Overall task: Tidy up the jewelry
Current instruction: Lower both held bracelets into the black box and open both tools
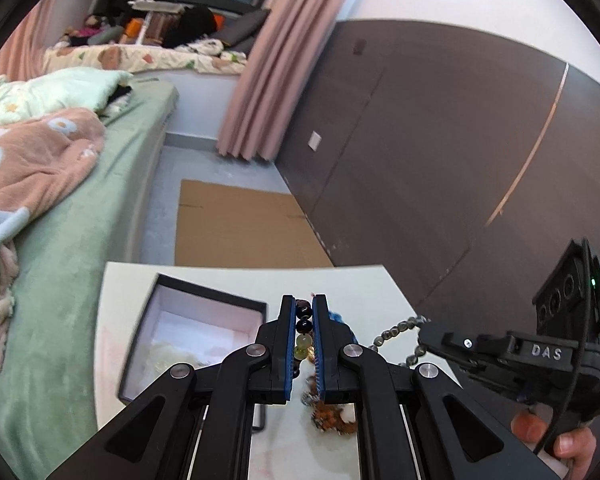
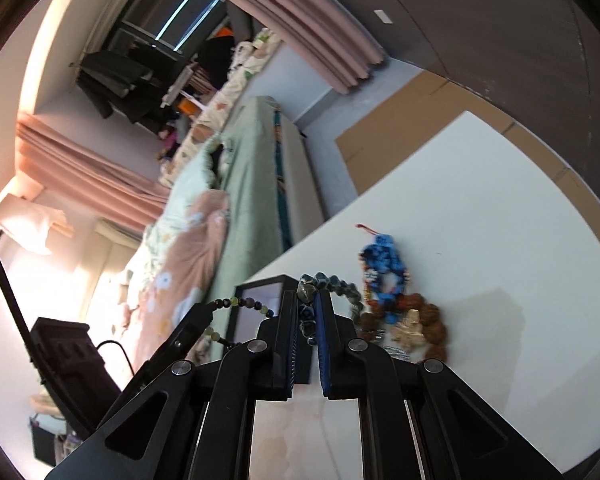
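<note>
My left gripper is shut on a bracelet of dark purple and yellow-green beads, held above the white table. An open black box with a pale lining lies just left of it. My right gripper is shut on a bracelet of grey-green stone beads, lifted off the table. In the left wrist view the right gripper comes in from the right with the grey-green beads hanging from its tip. The right wrist view shows the left gripper holding the purple and green bracelet.
A heap of jewelry stays on the table: a blue knotted ornament and a brown seed-bead bracelet. A bed with a green sheet runs along the left. Flat cardboard lies on the floor beyond the table. A hand grips the right tool.
</note>
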A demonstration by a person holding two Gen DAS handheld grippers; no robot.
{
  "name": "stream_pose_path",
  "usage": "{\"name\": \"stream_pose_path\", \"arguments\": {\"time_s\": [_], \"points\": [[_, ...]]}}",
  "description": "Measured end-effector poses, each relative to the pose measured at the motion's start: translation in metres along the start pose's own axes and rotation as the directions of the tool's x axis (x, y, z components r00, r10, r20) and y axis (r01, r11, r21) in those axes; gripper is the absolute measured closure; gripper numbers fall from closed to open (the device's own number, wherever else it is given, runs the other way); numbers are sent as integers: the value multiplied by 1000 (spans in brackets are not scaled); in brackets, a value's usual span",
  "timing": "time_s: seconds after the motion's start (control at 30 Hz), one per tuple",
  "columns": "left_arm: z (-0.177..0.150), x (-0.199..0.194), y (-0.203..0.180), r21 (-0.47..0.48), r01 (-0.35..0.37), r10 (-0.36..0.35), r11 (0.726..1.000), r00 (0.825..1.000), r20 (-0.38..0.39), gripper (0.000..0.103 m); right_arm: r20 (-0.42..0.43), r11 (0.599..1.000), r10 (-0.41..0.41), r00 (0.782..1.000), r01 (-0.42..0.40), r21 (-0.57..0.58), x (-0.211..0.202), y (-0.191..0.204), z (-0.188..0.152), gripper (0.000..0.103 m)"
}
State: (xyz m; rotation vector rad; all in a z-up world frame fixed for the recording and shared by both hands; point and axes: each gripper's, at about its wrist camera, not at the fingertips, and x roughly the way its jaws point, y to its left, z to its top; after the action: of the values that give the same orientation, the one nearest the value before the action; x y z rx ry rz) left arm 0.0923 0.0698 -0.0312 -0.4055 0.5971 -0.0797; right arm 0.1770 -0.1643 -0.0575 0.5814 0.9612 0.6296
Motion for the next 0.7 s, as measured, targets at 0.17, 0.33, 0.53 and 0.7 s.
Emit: {"name": "stream_pose_path", "arguments": {"time_s": [0.17, 0.33, 0.53, 0.7], "points": [[6, -3, 16, -45, -36, 37, 998, 999, 21, 95, 9, 999, 51, 999, -51, -18, 4, 12, -5, 92], [14, 1, 34, -150, -40, 39, 988, 999, -13, 79, 2, 997, 76, 997, -76, -30, 13, 23, -9, 92], [18, -19, 46, -212, -51, 69, 976, 994, 80, 13, -5, 993, 111, 994, -112, -35, 26, 31, -14, 92], [20, -20, 56, -239, -60, 78, 969, 995, 67, 12, -13, 987, 153, 988, -154, -35, 40, 39, -17, 92]]}}
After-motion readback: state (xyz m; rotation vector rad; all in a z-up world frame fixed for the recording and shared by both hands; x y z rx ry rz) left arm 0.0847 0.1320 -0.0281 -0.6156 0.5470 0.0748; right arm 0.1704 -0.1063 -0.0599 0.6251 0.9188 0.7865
